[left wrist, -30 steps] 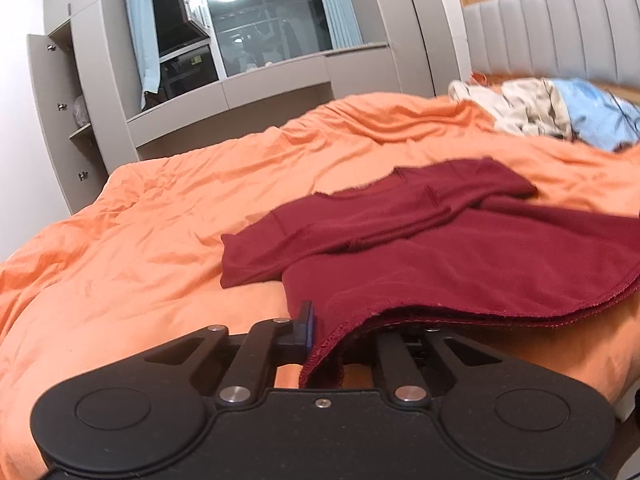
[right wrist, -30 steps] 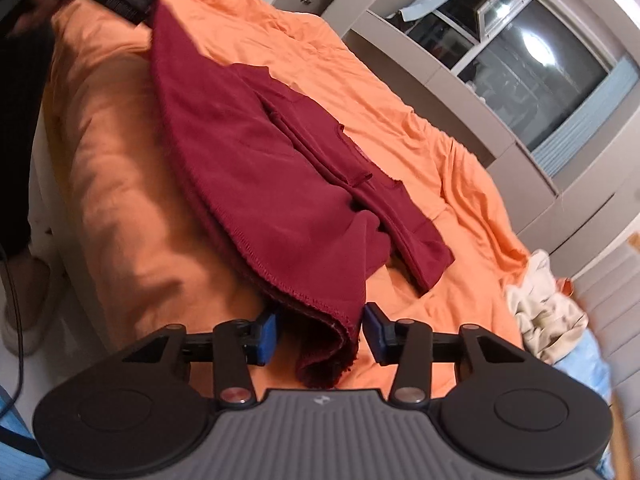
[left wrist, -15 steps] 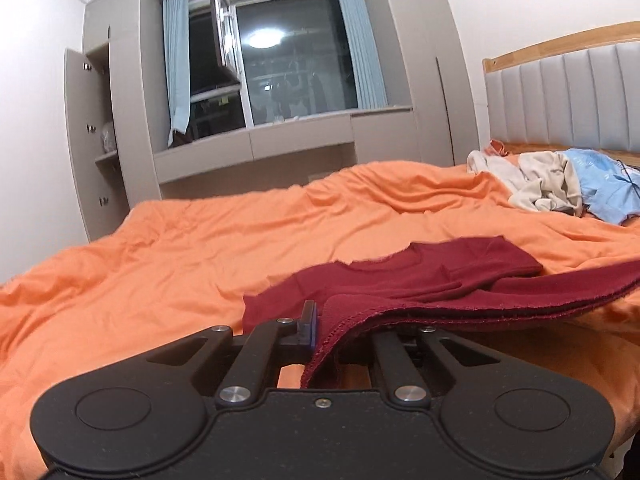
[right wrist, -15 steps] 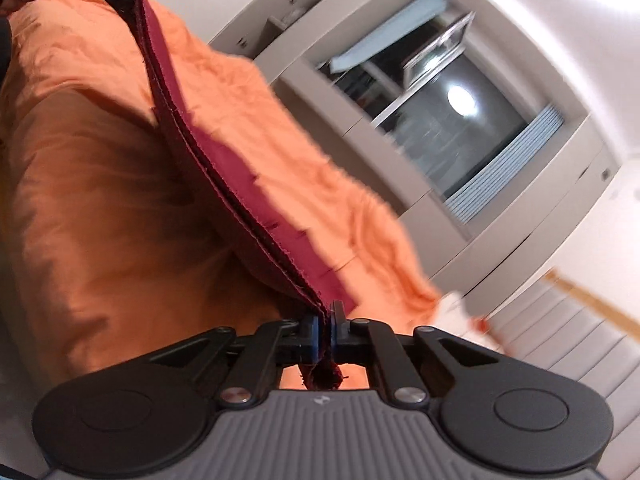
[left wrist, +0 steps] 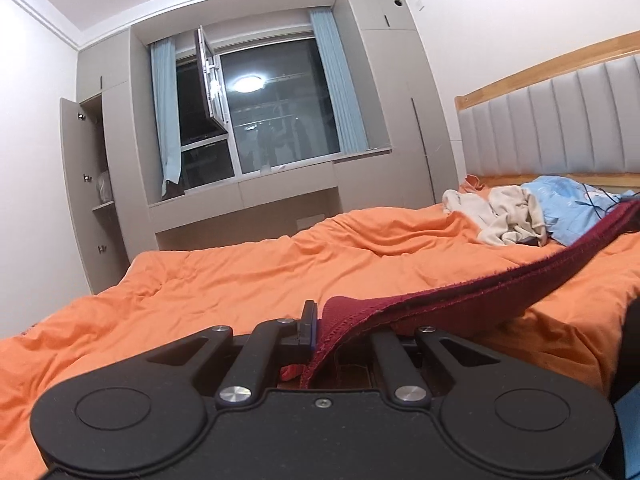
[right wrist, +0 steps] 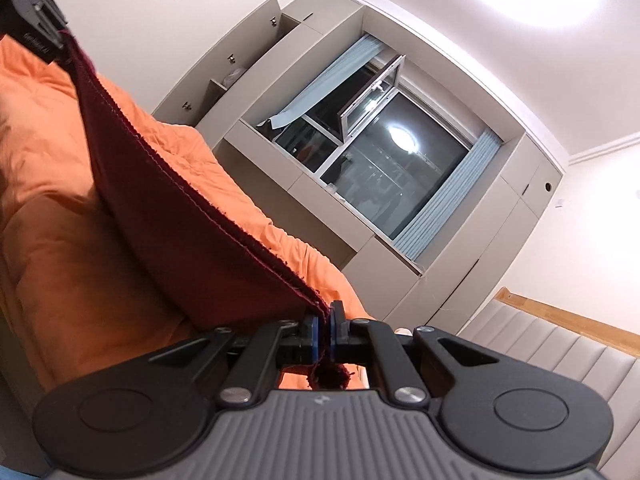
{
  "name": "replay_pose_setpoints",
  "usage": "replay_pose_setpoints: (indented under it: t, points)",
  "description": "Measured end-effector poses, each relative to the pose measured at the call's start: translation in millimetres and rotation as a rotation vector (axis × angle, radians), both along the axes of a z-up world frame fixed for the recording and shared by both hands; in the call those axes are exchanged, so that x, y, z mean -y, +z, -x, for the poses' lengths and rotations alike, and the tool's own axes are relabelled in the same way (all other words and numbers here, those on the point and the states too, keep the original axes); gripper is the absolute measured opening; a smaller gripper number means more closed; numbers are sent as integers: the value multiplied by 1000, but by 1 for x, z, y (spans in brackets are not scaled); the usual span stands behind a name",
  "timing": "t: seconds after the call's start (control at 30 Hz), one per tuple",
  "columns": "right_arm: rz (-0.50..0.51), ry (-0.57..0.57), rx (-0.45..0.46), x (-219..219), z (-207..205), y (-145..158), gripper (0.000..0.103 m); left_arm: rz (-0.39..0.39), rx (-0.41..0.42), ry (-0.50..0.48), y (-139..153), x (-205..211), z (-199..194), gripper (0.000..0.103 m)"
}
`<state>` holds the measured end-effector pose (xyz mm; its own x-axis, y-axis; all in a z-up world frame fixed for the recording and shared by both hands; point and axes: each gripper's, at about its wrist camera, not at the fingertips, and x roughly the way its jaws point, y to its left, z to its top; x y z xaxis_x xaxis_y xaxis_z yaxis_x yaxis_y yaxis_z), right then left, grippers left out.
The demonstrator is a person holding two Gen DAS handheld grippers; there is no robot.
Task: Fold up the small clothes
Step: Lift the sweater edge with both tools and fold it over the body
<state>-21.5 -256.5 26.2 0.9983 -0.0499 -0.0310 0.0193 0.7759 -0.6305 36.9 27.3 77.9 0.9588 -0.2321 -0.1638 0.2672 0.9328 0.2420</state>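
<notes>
A dark red garment (left wrist: pixel 460 300) hangs stretched between my two grippers above the orange bed (left wrist: pixel 240 280). My left gripper (left wrist: pixel 320 320) is shut on one corner of its hem; the cloth covers the right finger. My right gripper (right wrist: pixel 325 328) is shut on the other corner, a tuft of cloth poking out below the pads. In the right wrist view the garment (right wrist: pixel 168 208) runs taut up to the left gripper (right wrist: pixel 40 32) at the top left.
A pile of cream and blue clothes (left wrist: pixel 520 216) lies by the grey padded headboard (left wrist: pixel 560 128). Grey cabinets with an open door (left wrist: pixel 80 184) and a window (left wrist: pixel 272 120) stand beyond the bed.
Both grippers have risen and lifted the red garment off the bed. The right gripper, open around the hem a second ago, closed on it. The views tilted up toward the window.
</notes>
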Motion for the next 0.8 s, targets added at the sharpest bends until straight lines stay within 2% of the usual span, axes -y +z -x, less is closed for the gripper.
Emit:
replay_pose_setpoints:
  t: [0.2, 0.33, 0.43, 0.57, 0.8]
  points:
    - [-14, -8, 23, 6, -33, 4, 6, 41, -25, -15, 5, 0, -20, 7]
    - [-89, -17, 46, 11, -70, 11, 6, 65, -13, 0, 11, 4, -55, 9]
    - [-112, -30, 73, 14, -104, 16, 6, 89, -12, 16, 13, 8, -92, 9]
    - [-141, -35, 74, 19, -160, 22, 6, 80, -37, 54, 14, 19, -157, 9]
    - [-131, -30, -9, 24, -266, 11, 6, 69, -146, 118, 1, 21, -265, 10]
